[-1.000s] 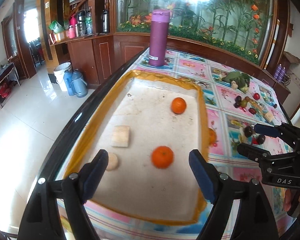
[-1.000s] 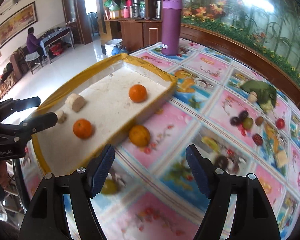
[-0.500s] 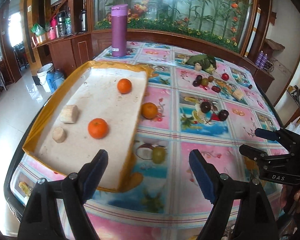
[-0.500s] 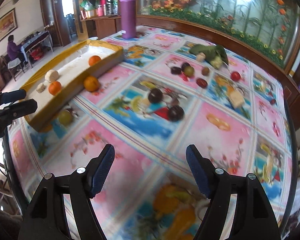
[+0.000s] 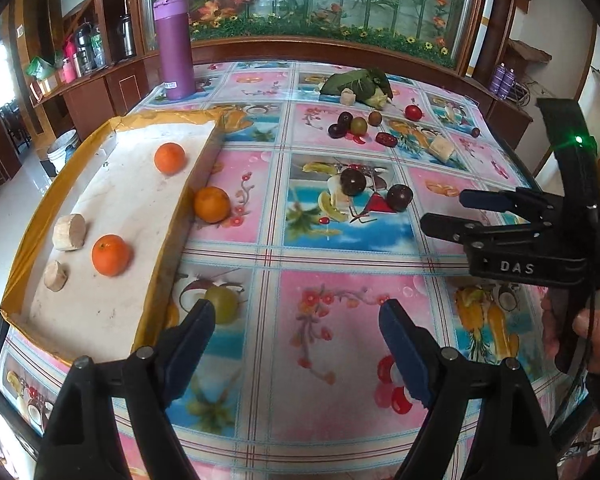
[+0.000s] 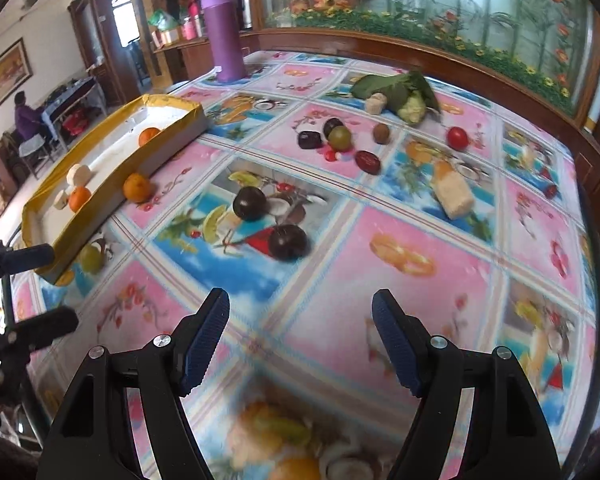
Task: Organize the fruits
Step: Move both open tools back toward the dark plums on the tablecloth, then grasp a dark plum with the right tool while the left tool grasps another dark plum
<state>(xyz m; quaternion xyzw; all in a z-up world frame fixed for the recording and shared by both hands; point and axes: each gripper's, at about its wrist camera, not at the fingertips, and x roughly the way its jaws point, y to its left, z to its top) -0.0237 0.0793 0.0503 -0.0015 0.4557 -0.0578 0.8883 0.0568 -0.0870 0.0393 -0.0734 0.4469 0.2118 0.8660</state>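
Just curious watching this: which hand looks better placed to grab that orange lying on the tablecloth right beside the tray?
Probably left. The round orange fruit lies against the yellow-rimmed tray, nearer the left gripper. The right gripper sits further across; both stand open and empty.

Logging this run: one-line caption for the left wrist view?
Open left gripper above fruit-print tablecloth; two oranges in yellow tray, third orange outside.

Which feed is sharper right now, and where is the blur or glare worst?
Left wrist view is the sharper: the oranges in the tray and the green fruit read crisply, with glare only on the floor at far left. Right wrist view is smeared by motion, worst on the tablecloth near the right gripper; the dark fruits look soft. Both bend straight edges, fisheye.
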